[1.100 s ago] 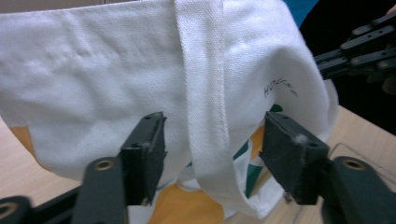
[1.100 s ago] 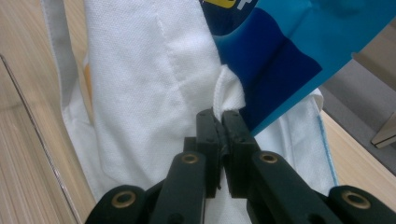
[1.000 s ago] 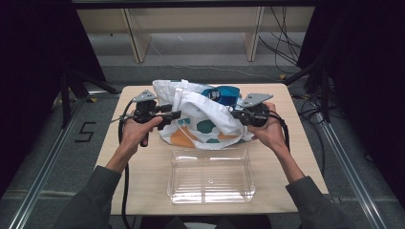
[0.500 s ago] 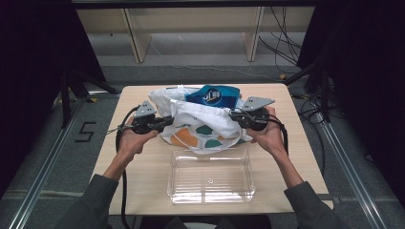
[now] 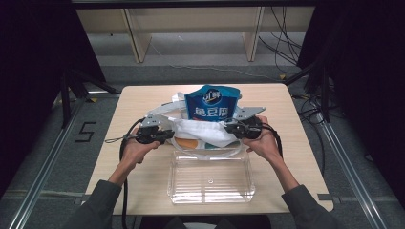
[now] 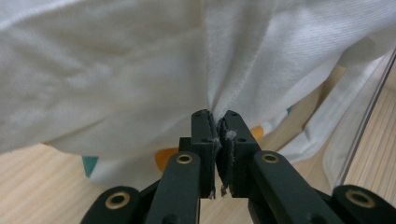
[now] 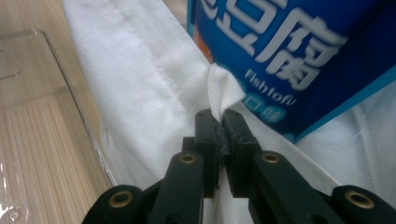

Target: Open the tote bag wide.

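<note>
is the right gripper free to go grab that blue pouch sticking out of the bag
Probably not as things stand. The right gripper is shut on the white bag, pinching its cloth. The blue pouch stands right beside it with nothing between, but the gripper would have to let the bag go first.

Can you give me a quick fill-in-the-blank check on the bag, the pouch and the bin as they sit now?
1. Both the left gripper and the right gripper are shut on the white ____ bag.
2. The pouch sticking out of the bag is mostly ____ in colour.
3. The clear plastic bin lies on the person's side of the bag and holds ____.

Missing words: cloth; blue; nothing
</note>
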